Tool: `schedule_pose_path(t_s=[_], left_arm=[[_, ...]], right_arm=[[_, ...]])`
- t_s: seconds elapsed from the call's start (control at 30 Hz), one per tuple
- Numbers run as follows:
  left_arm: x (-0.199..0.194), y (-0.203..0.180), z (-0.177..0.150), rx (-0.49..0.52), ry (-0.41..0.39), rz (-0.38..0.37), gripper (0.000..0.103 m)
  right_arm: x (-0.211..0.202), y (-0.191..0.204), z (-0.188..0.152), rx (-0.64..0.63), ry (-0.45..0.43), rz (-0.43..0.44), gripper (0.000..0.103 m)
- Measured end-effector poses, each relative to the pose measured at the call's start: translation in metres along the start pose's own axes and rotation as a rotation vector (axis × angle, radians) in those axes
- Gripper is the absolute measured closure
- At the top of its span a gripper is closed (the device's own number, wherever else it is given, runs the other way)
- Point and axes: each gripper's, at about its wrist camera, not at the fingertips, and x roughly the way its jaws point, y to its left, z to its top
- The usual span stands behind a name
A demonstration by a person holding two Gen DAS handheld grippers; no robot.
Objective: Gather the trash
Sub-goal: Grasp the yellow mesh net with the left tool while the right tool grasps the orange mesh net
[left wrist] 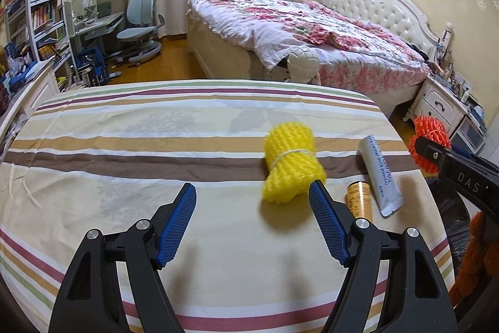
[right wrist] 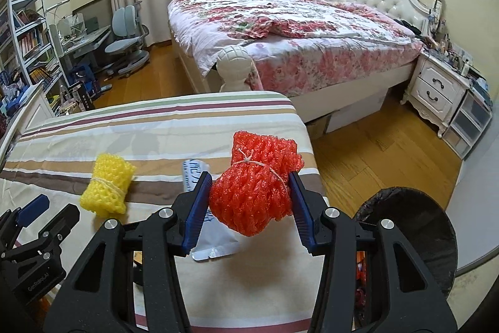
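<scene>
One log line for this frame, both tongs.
right tongs: shut on orange net | left tongs: open, empty | yellow net, tube: on table | bin: right

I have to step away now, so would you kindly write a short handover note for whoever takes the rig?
Right gripper: shut on the orange foam net, held above the striped table's right edge, near the black-lined bin on the floor.
Left gripper: open, empty, just short of the yellow foam net.
On the table: yellow net, white tube, small gold can beside the tube.
Done: orange net picked up; some orange items seem already binned.
Left: drop the orange net in the bin, then collect yellow net, tube and can.
</scene>
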Motion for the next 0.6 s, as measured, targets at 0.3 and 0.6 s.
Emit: schedule_pose_path(t_s=[0.3,0.6], left_arm=[[0.019,-0.025,0.007,0.052,0.008,-0.019,0.028],[0.043,-0.031,0.013,0.078,0.037,0.003,0.028]], right_arm=[[0.019,-0.024,-0.011,0.034,0.038,-0.009,0.054],[0.027,-0.024,-0.016,0.028,0.051,0.005,0.054]])
